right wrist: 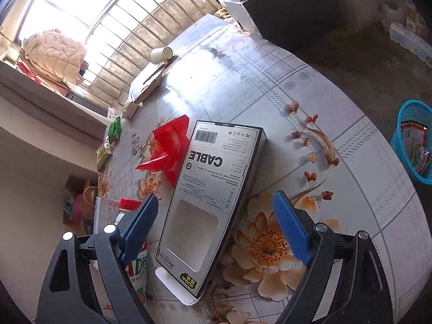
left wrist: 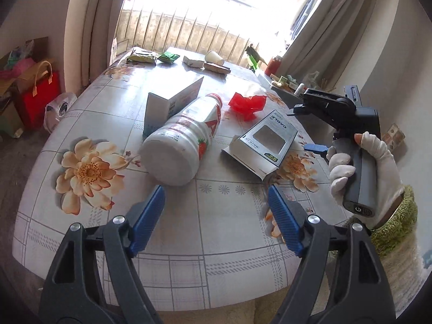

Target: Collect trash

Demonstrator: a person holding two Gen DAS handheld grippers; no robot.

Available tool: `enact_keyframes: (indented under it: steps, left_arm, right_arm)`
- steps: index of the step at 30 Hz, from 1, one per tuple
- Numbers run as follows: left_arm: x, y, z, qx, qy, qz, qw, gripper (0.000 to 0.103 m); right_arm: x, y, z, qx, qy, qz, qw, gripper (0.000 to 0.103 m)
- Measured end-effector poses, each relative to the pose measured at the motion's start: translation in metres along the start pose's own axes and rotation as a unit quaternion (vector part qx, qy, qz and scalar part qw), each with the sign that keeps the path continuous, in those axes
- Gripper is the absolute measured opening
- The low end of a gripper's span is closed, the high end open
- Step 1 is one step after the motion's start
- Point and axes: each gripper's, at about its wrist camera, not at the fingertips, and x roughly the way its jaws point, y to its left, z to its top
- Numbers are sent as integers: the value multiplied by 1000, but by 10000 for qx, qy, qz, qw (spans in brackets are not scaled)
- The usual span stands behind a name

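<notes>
Reaching over the flowery table (left wrist: 189, 243), both claws are hanging wide open and holding nothing: the left gripper (left wrist: 216, 216) is pointing at the lying bottle (left wrist: 183, 140), and the right gripper (right wrist: 216, 224) is hovering over the cable box (right wrist: 213, 197). Next, I think, each claw is needing to drop down and squeeze its piece, then carry it to the blue basket (right wrist: 413, 140) beside the table. I am counting one bottle, one cable box, one red wrapper (right wrist: 167, 148), one paper cup (right wrist: 160, 54) and one folded card (left wrist: 172, 102).
</notes>
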Motion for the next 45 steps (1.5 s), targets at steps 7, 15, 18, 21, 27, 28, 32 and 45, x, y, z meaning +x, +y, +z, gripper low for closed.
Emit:
enact_keyframes:
  steps: [7,15,18,21,27,28,32,45]
  left_arm:
    - [-4,47,6,-291,-150,302,9990,76]
    - [9,58,19,-281,-187,226,9992,79]
    - [19,51,26,-155,-193,201,9995,79]
    - [30,41,35,-32,-189,167,9997,79]
    - [55,29,39,217,-7,364,9991,78]
    - [58,29,39,210,15,370,9991,71]
    - [59,27,37,165,25,423,9990,62]
    - [12,-9,-6,-66,865,-167,9961,64]
  right_arm:
    - [39,24,-3,-67,-100,-859,9962,84]
    - [58,53,-14,-1026,-262,-1458,9836,92]
    - [60,56,-18,-1552,-208,-1366,9782,92]
    - [49,46,-24,-1825,-89,-1208,9757,92]
    - [23,16,-42,-2272,131,-791,9705,88]
    - [19,11,-46,-2341,166,-720,9694,88]
    - [-1,-11,-59,-2430,250,-425,9688,88]
    - [-41,-59,-77,-2404,626,521,9673,85]
